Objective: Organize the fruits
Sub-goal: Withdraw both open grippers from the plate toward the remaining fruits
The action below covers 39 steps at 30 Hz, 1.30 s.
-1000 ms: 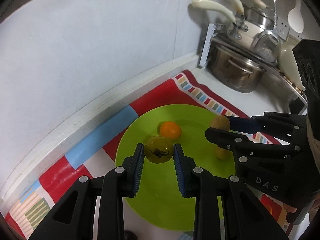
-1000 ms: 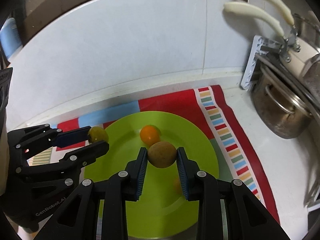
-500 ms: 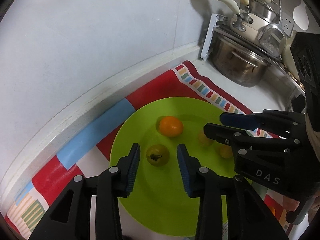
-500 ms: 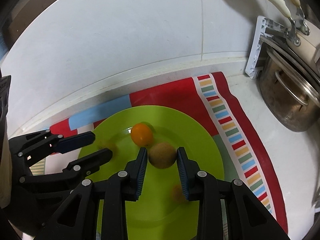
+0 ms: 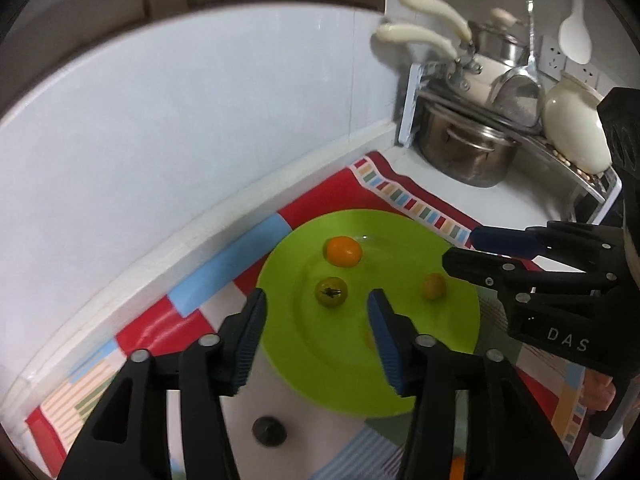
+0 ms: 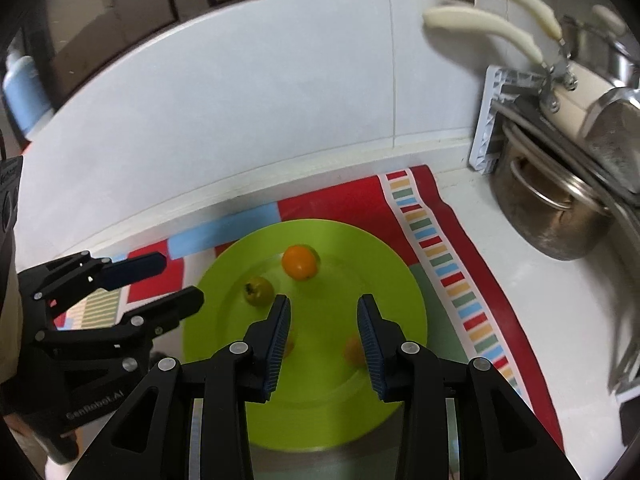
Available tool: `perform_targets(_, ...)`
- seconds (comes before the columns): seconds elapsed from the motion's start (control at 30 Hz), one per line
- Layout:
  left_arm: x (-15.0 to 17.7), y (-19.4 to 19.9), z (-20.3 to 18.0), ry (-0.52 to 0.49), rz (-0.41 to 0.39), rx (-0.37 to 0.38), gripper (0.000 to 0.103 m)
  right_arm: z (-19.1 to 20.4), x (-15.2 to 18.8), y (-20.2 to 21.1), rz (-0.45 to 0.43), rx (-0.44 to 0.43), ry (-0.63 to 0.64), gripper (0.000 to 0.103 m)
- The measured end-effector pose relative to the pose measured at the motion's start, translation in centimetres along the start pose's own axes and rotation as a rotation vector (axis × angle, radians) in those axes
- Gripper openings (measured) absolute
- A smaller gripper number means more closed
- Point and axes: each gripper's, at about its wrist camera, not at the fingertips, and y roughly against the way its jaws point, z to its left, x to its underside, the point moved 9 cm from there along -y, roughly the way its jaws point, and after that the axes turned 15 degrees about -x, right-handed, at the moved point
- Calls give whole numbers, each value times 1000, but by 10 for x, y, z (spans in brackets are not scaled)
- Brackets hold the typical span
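The white wall (image 5: 180,128) is the biggest thing, smooth and flat, filling the upper left of my left view. Below it lies a striped cloth (image 5: 340,192) in red, blue and white, soft and flat. At the upper right stand shiny metal pots (image 5: 468,152) on a rack.

On the cloth, in the middle of both views, sits the green plate (image 5: 340,368). It is round, smooth and looks like hard plastic.

My left gripper (image 5: 316,320) is low in the middle of its view. Its jaws have just been opening and now stand wide with nothing between them. My right gripper (image 6: 322,326) is low in the middle of its view. Its jaws have just been opening a little too, and no fruit is pressed between them.

The fruits lie on the plate. The orange fruit (image 6: 299,262) is round and shiny, near the top of the plate. The green fruit (image 5: 331,292) is round, with a dark stalk mark on top, just above my left jaws. A small yellow-brown fruit (image 5: 433,287) lies to the right of it. In my right view, small orange fruits (image 6: 354,351) peek out beside my fingers (image 6: 370,344), partly hidden.

I think these fruits are light, smooth and a bit soft. They can roll away. I should hold one gently around its fat middle, not squeeze hard.
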Motion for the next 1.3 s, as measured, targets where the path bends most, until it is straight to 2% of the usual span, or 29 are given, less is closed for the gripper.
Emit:
perform_targets(0.3,2,61,6,19,-78,-7,64,31,15,44,-60,-33,25,37)
perform_targets(0.4,2,81,12,35,-108,-15,66,40,18,62,-97,-17,39,46)
perform_targets(0.6,15,113,19,66,-156,-25,72,57,27,93,-151,14,76,57)
perform_targets(0.73,29,130,19,95,-170,-2,76,70,36,112,-179,23,99,62)
perform_targets(0.9,47,151,21,106,-199,-28,85,81,54,130,-212,41,120,68)
perform_targets(1.3,92,170,8,82,-184,-43,93,89,97,148,-222,47,94,68)
